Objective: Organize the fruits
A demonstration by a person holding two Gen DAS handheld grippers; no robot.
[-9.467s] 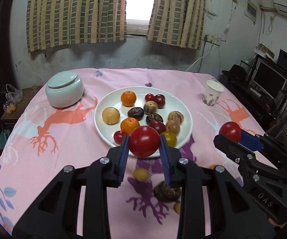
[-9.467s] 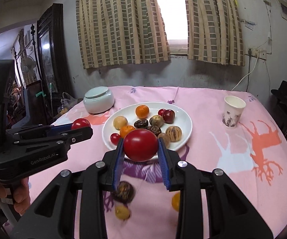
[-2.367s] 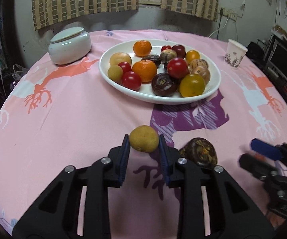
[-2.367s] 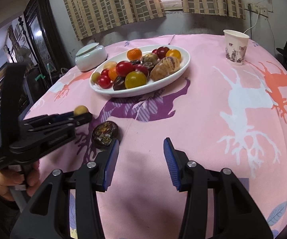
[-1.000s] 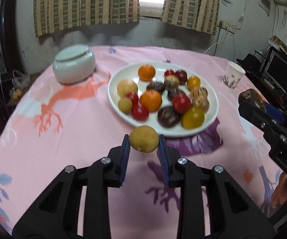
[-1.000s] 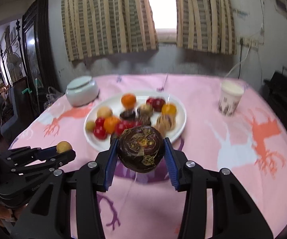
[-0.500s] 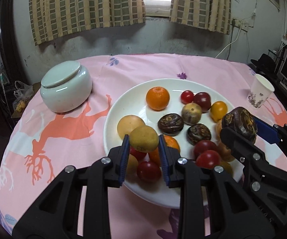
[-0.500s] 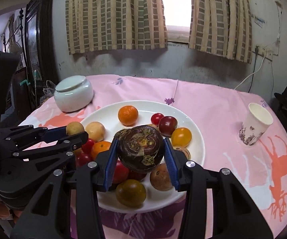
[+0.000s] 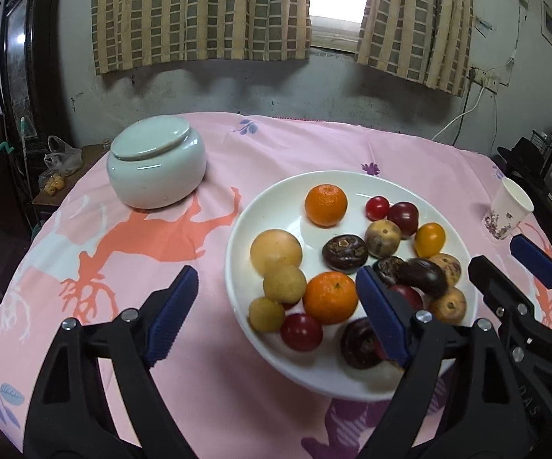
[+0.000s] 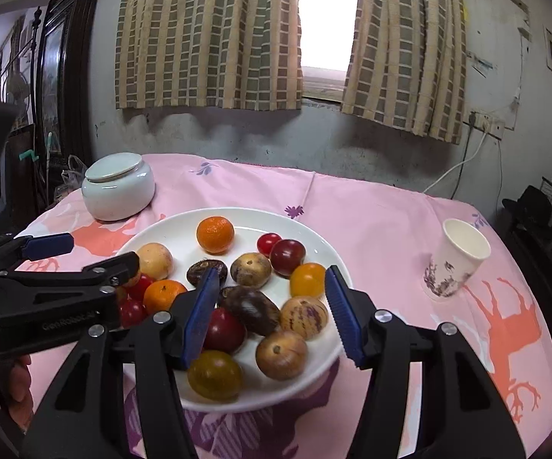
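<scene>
Now both grippers hang over the white plate (image 9: 237, 298) with nothing in them: the left gripper (image 9: 276, 313) has just been opening and its jaws stand very wide, astride the plate's near rim, with nothing pressed between the pads; the right gripper (image 10: 268, 313) has also just been opening, about halfway, and its jaws frame the fruit below without touching any that I can see. All the fruit I can see lies in the plate, on the pink cloth (image 9: 199, 382). A small tan fruit (image 9: 284, 284) sits at the left side of the heap, touching the bigger pale one behind it and just beside an orange (image 9: 330, 297); a dark mottled fruit (image 10: 251, 310) lies tilted on top of the pile near the middle, leaning on a red one. To my eye these are all light, round and smooth-skinned, so they will roll at a nudge, and the heap looks loose, the dark one most of all. The tomato-like ones are likely soft and would bruise under a hard squeeze; the dark mottled ones look firmer. Any of them is best taken across its widest middle, pads on opposite sides, from above. A lidded pot (image 9: 156, 164) and a paper cup (image 10: 456, 258) stand well apart from the plate
</scene>
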